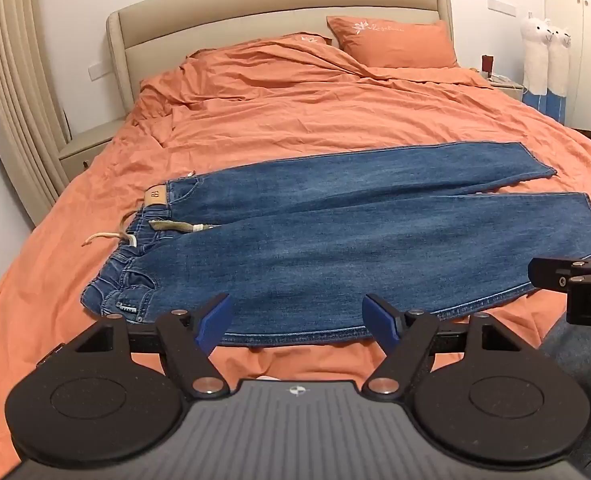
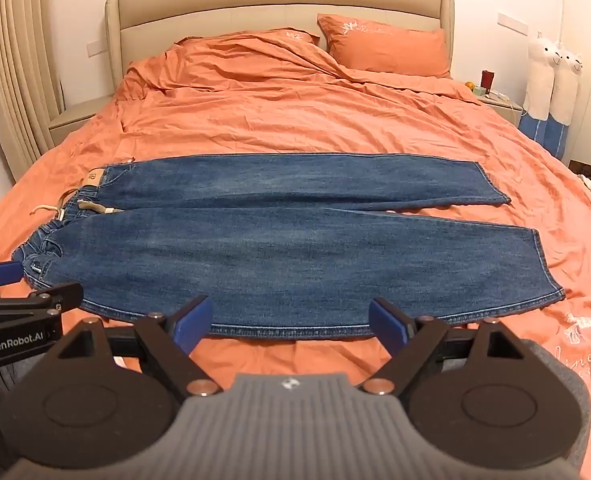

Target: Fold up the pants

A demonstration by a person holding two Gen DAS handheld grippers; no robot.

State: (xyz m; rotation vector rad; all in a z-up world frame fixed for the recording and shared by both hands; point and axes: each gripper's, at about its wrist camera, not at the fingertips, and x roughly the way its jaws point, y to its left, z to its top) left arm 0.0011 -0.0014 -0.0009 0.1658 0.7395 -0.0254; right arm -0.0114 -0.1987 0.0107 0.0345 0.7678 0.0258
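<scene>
Blue jeans (image 1: 335, 240) lie flat across the orange bed, waistband at the left, both legs stretched to the right and slightly apart at the hems. They also show in the right wrist view (image 2: 295, 248). My left gripper (image 1: 297, 316) is open and empty, just above the near edge of the near leg. My right gripper (image 2: 289, 320) is open and empty, over the same near edge further right. The right gripper shows at the right edge of the left wrist view (image 1: 575, 276); the left gripper shows at the left edge of the right wrist view (image 2: 15, 292).
The orange duvet (image 1: 295, 112) covers the bed, with a pillow (image 1: 391, 42) by the beige headboard (image 1: 279, 12). Nightstands stand on both sides. Two plush llamas (image 1: 547, 60) lean on the right wall. Curtains (image 1: 11, 80) hang at the left.
</scene>
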